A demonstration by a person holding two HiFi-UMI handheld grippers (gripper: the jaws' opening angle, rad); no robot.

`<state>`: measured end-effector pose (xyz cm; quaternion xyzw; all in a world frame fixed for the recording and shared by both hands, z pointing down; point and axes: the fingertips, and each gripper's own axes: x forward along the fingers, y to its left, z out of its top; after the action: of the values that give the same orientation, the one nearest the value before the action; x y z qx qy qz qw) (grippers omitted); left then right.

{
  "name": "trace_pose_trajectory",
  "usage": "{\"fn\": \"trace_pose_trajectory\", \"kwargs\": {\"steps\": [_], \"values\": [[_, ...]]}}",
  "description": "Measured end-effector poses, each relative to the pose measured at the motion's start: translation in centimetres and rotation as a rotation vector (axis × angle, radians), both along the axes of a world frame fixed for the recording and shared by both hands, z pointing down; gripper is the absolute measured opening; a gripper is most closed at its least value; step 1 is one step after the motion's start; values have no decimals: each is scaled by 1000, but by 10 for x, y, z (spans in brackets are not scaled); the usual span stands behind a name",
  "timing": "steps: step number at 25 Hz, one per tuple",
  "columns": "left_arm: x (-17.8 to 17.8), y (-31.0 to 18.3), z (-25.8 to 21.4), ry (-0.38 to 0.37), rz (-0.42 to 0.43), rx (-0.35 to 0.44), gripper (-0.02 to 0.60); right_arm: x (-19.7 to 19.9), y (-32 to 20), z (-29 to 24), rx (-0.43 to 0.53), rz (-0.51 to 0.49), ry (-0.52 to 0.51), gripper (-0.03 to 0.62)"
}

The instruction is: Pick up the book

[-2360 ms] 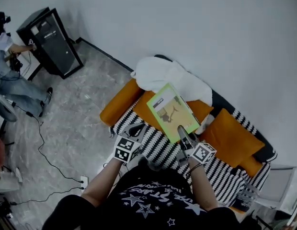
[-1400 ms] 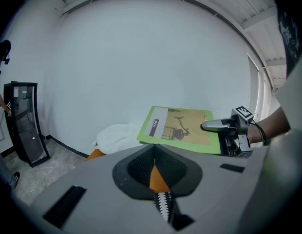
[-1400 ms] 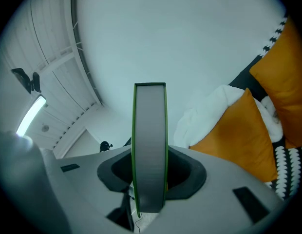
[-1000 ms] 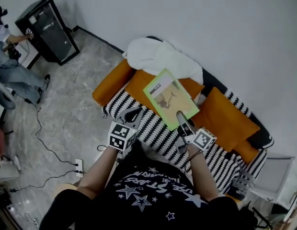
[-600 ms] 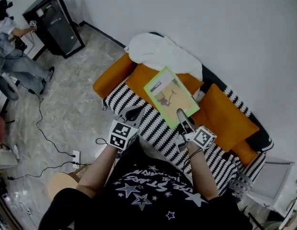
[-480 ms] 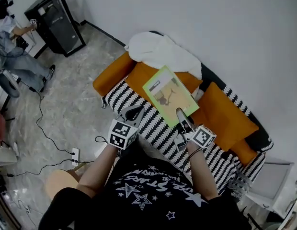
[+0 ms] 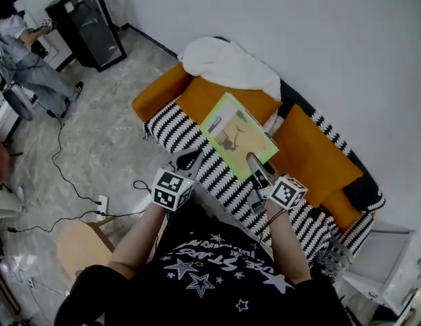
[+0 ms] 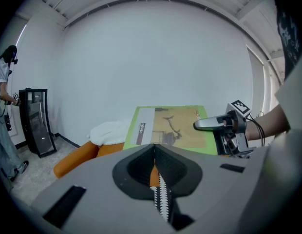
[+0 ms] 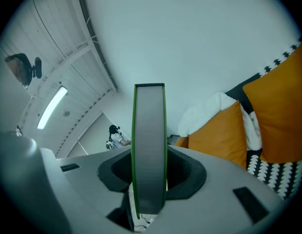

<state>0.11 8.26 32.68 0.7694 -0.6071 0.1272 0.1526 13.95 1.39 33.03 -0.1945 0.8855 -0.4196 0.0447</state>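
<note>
Pinching the book (image 7: 236,143) by its near edge, the right hand-held gripper (image 7: 254,164) has both jaws pressed on the closed pages; in the right gripper view the grey page block with its green cover edges (image 9: 149,150) stands upright between them, filling the gap. From that grip the book's long axis runs away from the person, up and to the left in the head view. The green cover faces upward, and the whole book is held clear above the striped seat of the sofa (image 7: 175,126), in front of the orange cushions (image 7: 314,156) and the white blanket (image 7: 227,62). The left hand-held gripper (image 7: 191,159) has its jaws pressed together on nothing. It sits just beside the book's near left corner but apart from it, pointing slightly downward. The book looks already lifted, so the right hand is plainly the one carrying it. Since the book overhangs forward from a grip on one edge, any further move probably depends on keeping that pinch firm.
</note>
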Motion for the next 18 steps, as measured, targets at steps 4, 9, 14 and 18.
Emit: {"fn": "trace_pose_trajectory", "kwargs": {"steps": [4,9,14,18], "values": [[24,26,11,4,-37,-7,8,23,24,12,-6,-32,-16,141],[38,44,7,-1,-71,-7,8,35,33,13,-15,-39,-44,141],[40,82,12,-8,-68,-29,8,35,63,16,-14,-49,-60,141],[39,87,18,-8,-65,-60,8,36,64,26,-42,-42,-68,141]]}}
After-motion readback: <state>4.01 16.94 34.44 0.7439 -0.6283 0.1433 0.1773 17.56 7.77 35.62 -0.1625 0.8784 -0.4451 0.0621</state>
